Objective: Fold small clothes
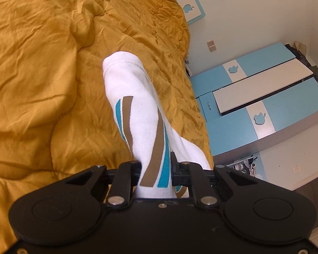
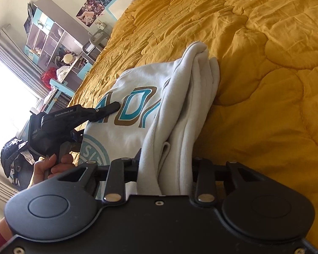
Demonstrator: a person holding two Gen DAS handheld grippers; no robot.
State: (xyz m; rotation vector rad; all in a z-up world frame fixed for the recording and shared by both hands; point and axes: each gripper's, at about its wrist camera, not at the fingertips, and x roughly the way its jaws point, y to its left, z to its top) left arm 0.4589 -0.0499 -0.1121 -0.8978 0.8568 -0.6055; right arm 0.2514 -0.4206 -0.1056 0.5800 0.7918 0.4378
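Note:
A small white sweatshirt with teal and brown lettering hangs between both grippers above a mustard-yellow quilt. My right gripper is shut on a bunched white fold of it, which rises up the middle of the right wrist view. My left gripper is shut on another part of the sweatshirt, a white fold with teal and brown stripes. The left gripper also shows in the right wrist view, held by a hand at the garment's left edge.
The quilt covers the bed under both views. A blue and white wardrobe stands beyond the bed's edge in the left wrist view. Shelves, a chair and a bright window lie to the left in the right wrist view.

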